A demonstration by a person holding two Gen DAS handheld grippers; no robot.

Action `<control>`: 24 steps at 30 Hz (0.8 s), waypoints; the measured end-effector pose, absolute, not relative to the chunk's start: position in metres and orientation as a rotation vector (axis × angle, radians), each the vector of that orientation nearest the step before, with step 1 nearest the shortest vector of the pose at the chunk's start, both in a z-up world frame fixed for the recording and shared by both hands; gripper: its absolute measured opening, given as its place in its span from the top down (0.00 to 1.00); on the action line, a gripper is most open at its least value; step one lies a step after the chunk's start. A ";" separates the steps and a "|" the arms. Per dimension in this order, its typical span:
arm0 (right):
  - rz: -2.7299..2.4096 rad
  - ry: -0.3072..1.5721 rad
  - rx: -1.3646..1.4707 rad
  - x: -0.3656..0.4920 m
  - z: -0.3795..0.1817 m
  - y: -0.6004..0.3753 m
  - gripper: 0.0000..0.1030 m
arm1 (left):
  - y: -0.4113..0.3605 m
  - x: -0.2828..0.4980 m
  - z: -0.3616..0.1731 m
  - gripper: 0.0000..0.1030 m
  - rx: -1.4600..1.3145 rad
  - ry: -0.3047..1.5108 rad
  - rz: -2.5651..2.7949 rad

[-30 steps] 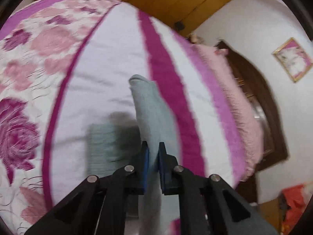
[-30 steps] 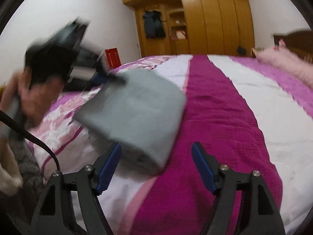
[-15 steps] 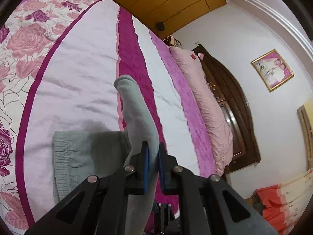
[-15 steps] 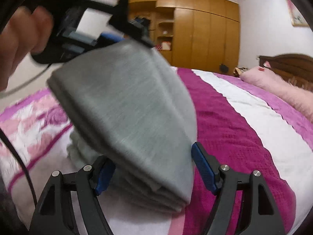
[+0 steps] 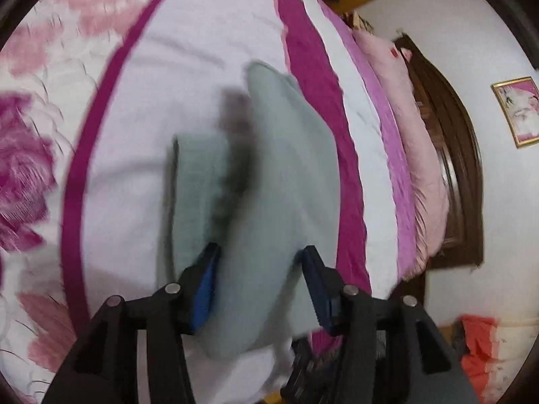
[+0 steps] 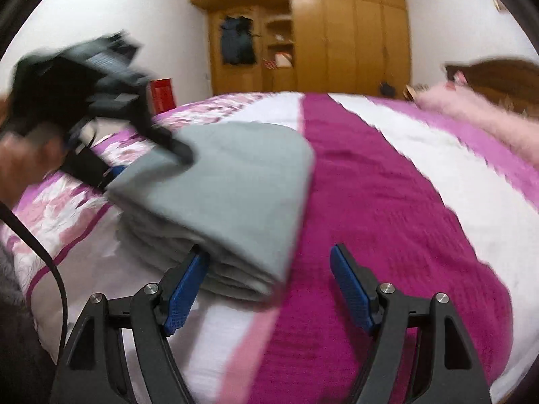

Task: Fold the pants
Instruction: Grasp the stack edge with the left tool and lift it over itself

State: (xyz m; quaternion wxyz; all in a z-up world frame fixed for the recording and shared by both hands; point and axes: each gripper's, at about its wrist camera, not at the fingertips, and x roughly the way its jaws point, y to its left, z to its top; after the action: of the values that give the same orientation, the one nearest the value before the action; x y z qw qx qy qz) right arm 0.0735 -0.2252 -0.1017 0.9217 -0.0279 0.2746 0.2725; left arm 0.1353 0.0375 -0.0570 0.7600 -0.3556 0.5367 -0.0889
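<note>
— Since a second ago we have let our left gripper (image 5: 259, 284) spring from pinched shut on the grey pants (image 6: 229, 181) to jaws parting, and the raised fold has come down onto the rest of the stack.

— Do we still grip the cloth with the left?

— No. In the left wrist view the upper fold of the pants (image 5: 279, 185) lies between the two blue pads, yet the pads stand off it on both sides; the jaws are opening and nothing is clamped.

— Where do the pants lie?

— They lie folded in a stack on the bedspread (image 6: 387, 202), on the white band just beside the magenta stripe, the folded edge touching that stripe. Several layers show at the near edge in the right wrist view.

— And our right gripper (image 6: 269, 277)?

— Its jaws stand wide apart and hold nothing. The left pad is just beside the near edge of the stack, perhaps brushing the lower layers; blur stops us from telling. The right pad hangs over the magenta stripe, apart from the cloth.

— What of our left gripper seen from the right side?

— Blurred, it (image 6: 168, 149) rests at the far left corner of the stack, with a hand (image 6: 20, 165) behind it and a dark cable (image 6: 43, 256) hanging down.

— Farther out?

— A pink pillow (image 6: 478, 118) lies against the headboard (image 5: 451, 155), and a wooden wardrobe (image 6: 337, 33) fills the far wall.
</note>
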 end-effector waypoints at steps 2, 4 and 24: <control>0.561 0.591 -0.007 0.079 -0.103 -0.235 0.29 | 0.032 0.132 -0.054 0.51 -0.725 1.147 -0.190; 0.557 0.590 0.002 0.079 -0.101 -0.239 0.29 | 0.028 0.133 -0.050 0.57 -0.698 1.119 -0.186; 0.471 0.303 -0.324 0.053 -0.076 -0.157 0.28 | 0.025 0.145 -0.007 0.90 -0.982 1.011 -0.428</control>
State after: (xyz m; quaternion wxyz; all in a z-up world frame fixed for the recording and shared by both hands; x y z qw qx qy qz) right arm 0.0535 -0.1568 -0.0761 0.9482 -0.1591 0.1486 0.2312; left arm 0.1446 0.0251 -0.0070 0.7408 -0.4478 0.4611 -0.1952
